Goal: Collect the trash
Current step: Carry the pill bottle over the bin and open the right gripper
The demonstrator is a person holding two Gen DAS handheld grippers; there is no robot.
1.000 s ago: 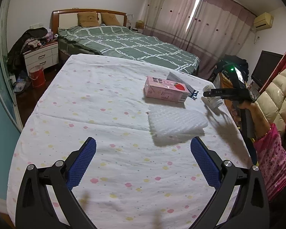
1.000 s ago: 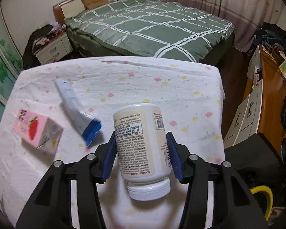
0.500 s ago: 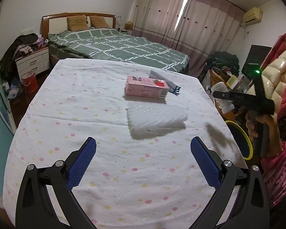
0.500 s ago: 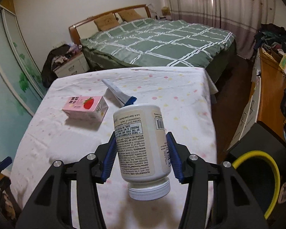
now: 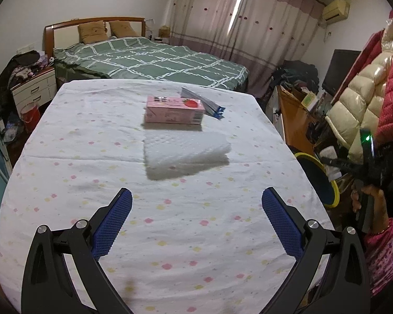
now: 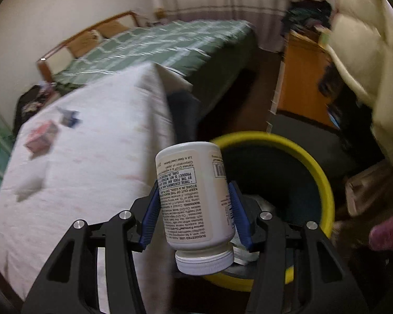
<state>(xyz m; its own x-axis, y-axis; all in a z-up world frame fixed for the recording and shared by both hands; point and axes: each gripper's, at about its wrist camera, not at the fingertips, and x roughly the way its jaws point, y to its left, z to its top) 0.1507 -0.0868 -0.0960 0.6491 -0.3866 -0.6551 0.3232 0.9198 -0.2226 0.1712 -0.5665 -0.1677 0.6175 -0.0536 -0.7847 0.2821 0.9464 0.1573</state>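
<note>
Tabletop (image 5: 91,157): white cloth, pink and yellow dots; carton (image 5: 174,110): pink; bottle (image 6: 196,196): white; bin (image 6: 325,183): yellow rim; bedcover (image 5: 157,62): green, white checks

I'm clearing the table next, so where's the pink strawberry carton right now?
In the left wrist view, the pink carton lies at the table's far middle, between the blue-ended packet behind it and the white foam sheet in front.

Carton (image 5: 174,110) on table (image 5: 91,183), sachet (image 5: 204,102) behind it, folded towel (image 5: 186,149) in front, bin (image 6: 325,183) beside table's right edge, bed (image 5: 154,62) beyond.
</note>
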